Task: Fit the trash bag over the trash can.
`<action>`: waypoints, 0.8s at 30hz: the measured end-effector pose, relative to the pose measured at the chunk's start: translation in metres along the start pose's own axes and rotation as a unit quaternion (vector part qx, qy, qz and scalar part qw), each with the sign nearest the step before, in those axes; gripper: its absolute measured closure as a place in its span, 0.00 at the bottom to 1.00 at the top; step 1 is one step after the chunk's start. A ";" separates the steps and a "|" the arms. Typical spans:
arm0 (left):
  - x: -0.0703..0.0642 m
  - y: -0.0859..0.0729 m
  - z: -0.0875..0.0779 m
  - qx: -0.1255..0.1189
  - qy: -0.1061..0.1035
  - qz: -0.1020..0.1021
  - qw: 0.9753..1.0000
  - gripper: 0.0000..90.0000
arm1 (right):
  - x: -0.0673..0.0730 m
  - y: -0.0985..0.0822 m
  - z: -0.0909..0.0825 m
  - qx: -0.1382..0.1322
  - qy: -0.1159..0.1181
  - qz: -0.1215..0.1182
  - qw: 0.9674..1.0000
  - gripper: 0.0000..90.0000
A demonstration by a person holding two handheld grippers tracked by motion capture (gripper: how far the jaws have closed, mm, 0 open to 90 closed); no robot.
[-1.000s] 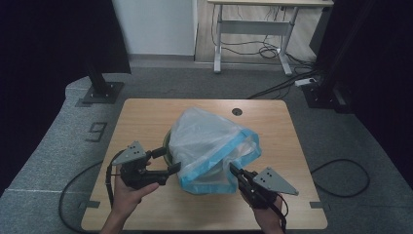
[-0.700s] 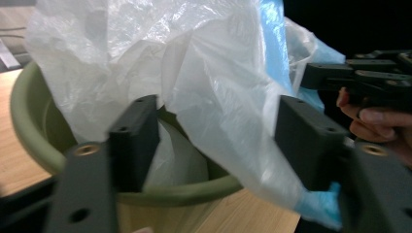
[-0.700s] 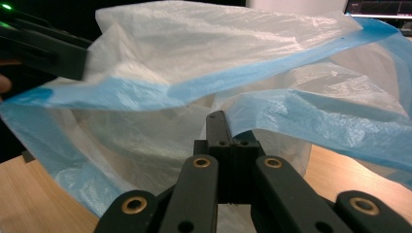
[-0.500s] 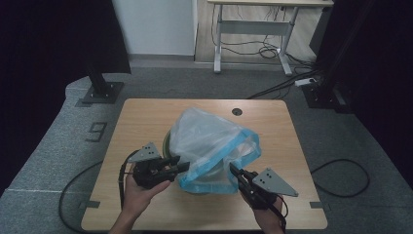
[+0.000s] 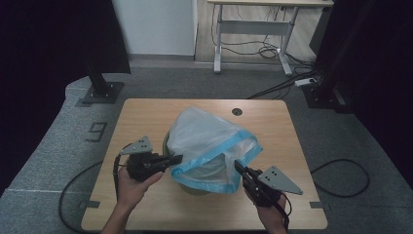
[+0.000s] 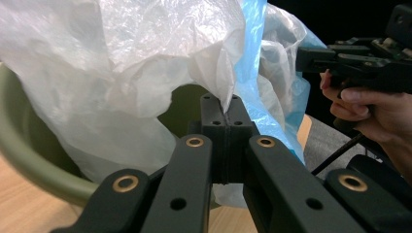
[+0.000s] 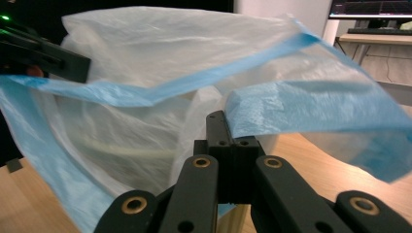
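On the floor around the work area lies grey carpet (image 5: 58,146), with a black stand base (image 5: 100,91) at the far left and a white-framed desk (image 5: 253,29) with loose cables beyond. The table (image 5: 146,117) is a rectangular, light wood-grain top with rounded corners and a round cable hole (image 5: 237,111) near its far edge.

At the table's centre stands an olive-green bin (image 6: 29,160) with a smooth, curved rim. A thin, crinkled, translucent white plastic bag (image 5: 204,134) with a blue band along its mouth billows over it.

The left gripper (image 5: 175,159), whose jaws have just been closing, pinches the white film at the bag's left edge. The right gripper (image 5: 238,166) is clamped on the blue band at the bag's near right edge. How much of the bin the bag already covers is probably not readable from the high view.
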State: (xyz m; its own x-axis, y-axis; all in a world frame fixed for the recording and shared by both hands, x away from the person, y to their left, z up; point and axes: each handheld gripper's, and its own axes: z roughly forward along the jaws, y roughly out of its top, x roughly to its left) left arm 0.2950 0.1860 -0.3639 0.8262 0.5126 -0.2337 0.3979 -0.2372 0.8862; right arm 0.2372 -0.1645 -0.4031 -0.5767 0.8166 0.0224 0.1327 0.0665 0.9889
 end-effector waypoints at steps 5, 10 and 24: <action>0.009 0.000 -0.011 -0.012 0.007 -0.004 1.000 1.00 | -0.006 -0.001 0.000 0.003 -0.009 0.001 1.000 0.99; 0.021 -0.003 -0.020 -0.018 0.003 -0.019 1.000 1.00 | -0.011 -0.005 0.003 0.011 -0.017 0.007 1.000 0.99; 0.050 -0.030 -0.042 -0.034 -0.008 -0.071 0.997 1.00 | -0.022 -0.026 0.011 0.040 -0.025 0.028 0.998 0.99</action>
State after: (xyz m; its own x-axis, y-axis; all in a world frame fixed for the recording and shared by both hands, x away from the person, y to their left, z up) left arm 0.3079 0.2533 -0.3855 0.7695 0.5242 -0.3648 0.4837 -0.1055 0.8688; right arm 0.2555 -0.1782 -0.4314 -0.5253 0.8481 0.0685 0.2290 0.0633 0.9714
